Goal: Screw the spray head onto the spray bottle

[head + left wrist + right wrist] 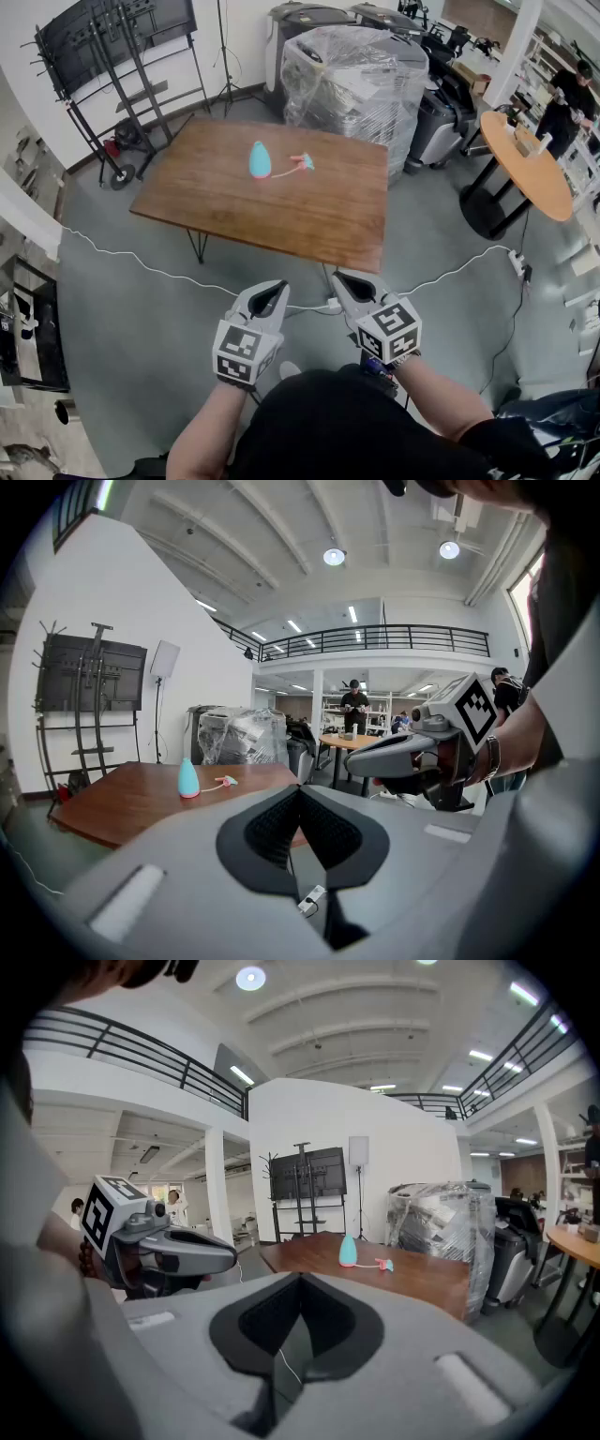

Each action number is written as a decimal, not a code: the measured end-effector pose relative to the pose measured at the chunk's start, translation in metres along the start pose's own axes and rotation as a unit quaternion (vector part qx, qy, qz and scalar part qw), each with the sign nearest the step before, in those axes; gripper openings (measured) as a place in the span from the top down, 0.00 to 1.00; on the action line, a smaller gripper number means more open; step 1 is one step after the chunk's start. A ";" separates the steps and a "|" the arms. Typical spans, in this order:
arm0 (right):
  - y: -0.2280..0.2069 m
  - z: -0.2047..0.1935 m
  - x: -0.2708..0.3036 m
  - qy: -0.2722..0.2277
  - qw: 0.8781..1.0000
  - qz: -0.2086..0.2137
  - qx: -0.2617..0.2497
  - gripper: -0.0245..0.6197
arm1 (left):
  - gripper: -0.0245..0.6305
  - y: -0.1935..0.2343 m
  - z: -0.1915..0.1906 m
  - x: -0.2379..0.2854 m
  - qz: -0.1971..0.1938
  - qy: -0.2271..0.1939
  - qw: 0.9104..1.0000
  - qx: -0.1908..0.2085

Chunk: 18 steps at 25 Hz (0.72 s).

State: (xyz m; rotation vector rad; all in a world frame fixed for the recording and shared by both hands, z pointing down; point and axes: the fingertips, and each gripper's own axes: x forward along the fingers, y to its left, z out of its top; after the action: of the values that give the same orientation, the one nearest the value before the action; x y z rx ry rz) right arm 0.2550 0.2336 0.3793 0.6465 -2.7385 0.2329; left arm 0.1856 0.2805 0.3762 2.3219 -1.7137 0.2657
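The bottle (260, 160) stood on the table (309, 216) beside the head (303, 162), well apart from your left gripper (277, 285) and right gripper (340, 276), fingers (267, 829) closed on nothing; arriving that way, you could have toppled it.

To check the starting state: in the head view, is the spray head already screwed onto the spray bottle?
No, the spray head lies on the table beside the spray bottle, not on its top.

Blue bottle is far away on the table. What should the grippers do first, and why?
Probably move forward to the table: left gripper and right gripper are shut, empty and short of it; the bottle stands there, spray head lying beside it.
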 end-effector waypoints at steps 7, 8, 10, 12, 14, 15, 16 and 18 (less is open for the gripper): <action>-0.008 0.009 0.032 0.019 1.000 -0.008 -0.003 0.98 | 0.95 0.034 0.006 0.004 -0.004 -0.005 1.000 -0.015; -0.011 0.009 0.036 0.020 1.000 -0.010 -0.002 0.98 | 0.95 0.037 0.005 0.008 -0.005 -0.004 1.000 -0.018; -0.017 0.010 0.042 0.022 1.000 -0.012 -0.002 0.98 | 0.95 0.044 0.003 0.015 -0.008 0.001 1.000 -0.025; -0.024 0.012 0.050 0.022 1.000 -0.015 0.001 0.98 | 0.95 0.051 0.003 0.025 -0.011 0.006 0.999 -0.030; -0.035 0.011 0.061 0.022 1.000 -0.015 0.008 0.98 | 0.95 0.060 0.004 0.038 -0.014 0.010 0.999 -0.033; -0.041 0.011 0.067 0.022 1.000 -0.016 0.012 0.98 | 0.95 0.064 0.005 0.047 -0.016 0.012 0.999 -0.033; -0.048 0.011 0.073 0.022 0.999 -0.016 0.017 0.98 | 0.95 0.069 0.006 0.055 -0.018 0.015 0.999 -0.033; -0.063 0.011 0.085 0.019 0.999 -0.016 0.029 0.98 | 0.95 0.080 0.008 0.074 -0.021 0.026 0.999 -0.031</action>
State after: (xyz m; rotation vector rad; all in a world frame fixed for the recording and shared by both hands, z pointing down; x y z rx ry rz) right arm 0.2084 0.1409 0.4030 0.6939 -2.6908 0.3137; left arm 0.1315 0.1879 0.3970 2.2841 -1.6228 0.2572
